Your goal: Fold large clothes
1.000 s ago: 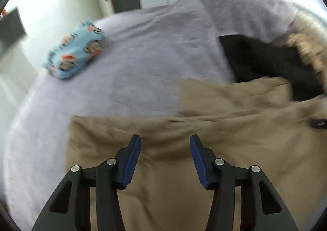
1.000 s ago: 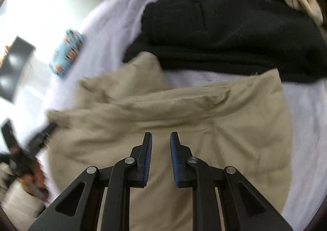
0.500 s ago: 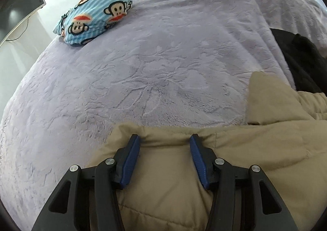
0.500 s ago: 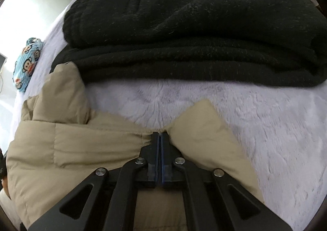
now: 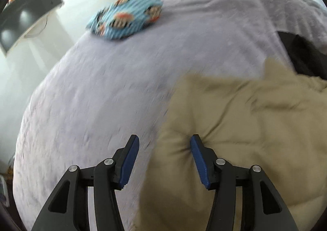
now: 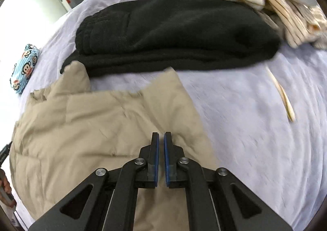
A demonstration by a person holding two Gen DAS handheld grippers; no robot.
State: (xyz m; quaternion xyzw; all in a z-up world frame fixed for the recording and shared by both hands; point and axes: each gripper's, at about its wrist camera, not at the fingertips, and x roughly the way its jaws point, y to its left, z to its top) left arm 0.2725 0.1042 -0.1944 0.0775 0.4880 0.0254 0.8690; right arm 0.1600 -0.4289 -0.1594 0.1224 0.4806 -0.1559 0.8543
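Observation:
A tan padded jacket (image 5: pixel 245 128) lies folded on a lilac bedspread (image 5: pixel 112 88). In the left wrist view my left gripper (image 5: pixel 164 143) is open over the jacket's left edge, its right finger pressing into the fabric. In the right wrist view the jacket (image 6: pixel 92 128) fills the lower left. My right gripper (image 6: pixel 161 139) hovers just above its right part, jaws nearly together with a thin gap and nothing between them.
A folded black fleece (image 6: pixel 173 32) lies beyond the jacket, with striped beige clothes (image 6: pixel 276 6) behind it. A blue monkey-print pillow (image 5: pixel 126 20) sits at the far left of the bed. A thin beige strip (image 6: pixel 284 100) lies on the bedspread at right.
My right gripper let go of the jacket edge and pulled back and up. My left gripper shifted left, so the jacket's left edge now sits between its fingers.

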